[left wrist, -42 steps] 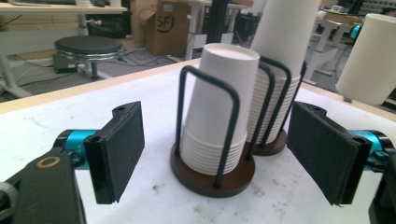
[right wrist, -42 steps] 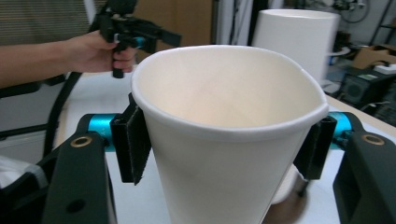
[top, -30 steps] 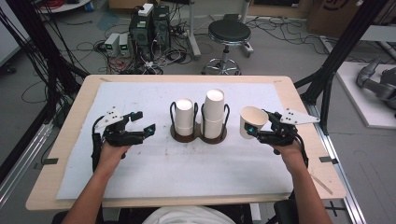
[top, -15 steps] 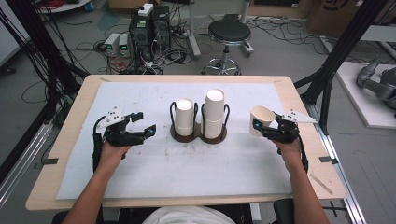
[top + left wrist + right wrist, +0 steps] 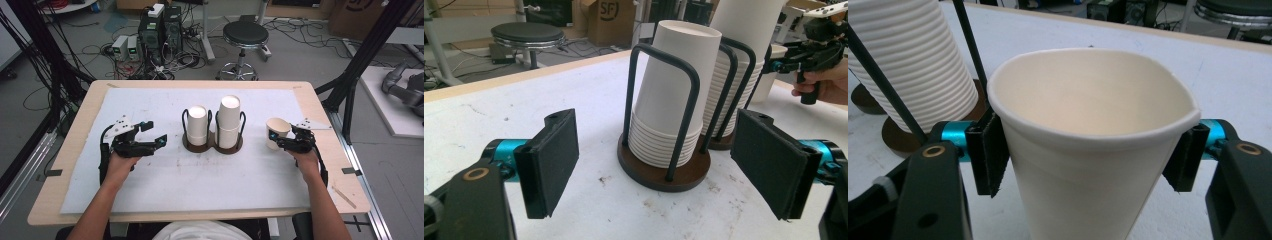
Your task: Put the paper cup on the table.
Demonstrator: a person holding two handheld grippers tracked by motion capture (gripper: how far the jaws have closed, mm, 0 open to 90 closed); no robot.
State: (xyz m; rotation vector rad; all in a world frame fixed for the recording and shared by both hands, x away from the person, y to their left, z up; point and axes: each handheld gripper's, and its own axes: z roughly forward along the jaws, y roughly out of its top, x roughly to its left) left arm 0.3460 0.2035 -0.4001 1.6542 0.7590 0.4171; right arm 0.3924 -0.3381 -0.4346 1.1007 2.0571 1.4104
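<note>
My right gripper [image 5: 281, 141] is shut on a single white paper cup [image 5: 277, 126], held upright at the right of the white mat; whether its base touches the mat I cannot tell. In the right gripper view the black pads [image 5: 990, 150] press both sides of the paper cup [image 5: 1083, 100] just under its slightly squashed rim. A dark two-post holder [image 5: 212, 146] at the mat's middle carries a shorter stack of upturned cups [image 5: 197, 125] and a taller stack [image 5: 229, 120]. My left gripper [image 5: 156, 134] stands open left of the holder, its jaws wide and pointing at the shorter stack [image 5: 671, 90].
The wooden table's edge [image 5: 320, 115] runs close behind the right hand. A black frame post [image 5: 350, 100] rises at the right rear corner. Beyond the table stand a stool [image 5: 245, 37] and computers with cables [image 5: 160, 30].
The right hand has come down and a little to the right with the cup, which now stands more upright. The left hand has stayed where it was.
</note>
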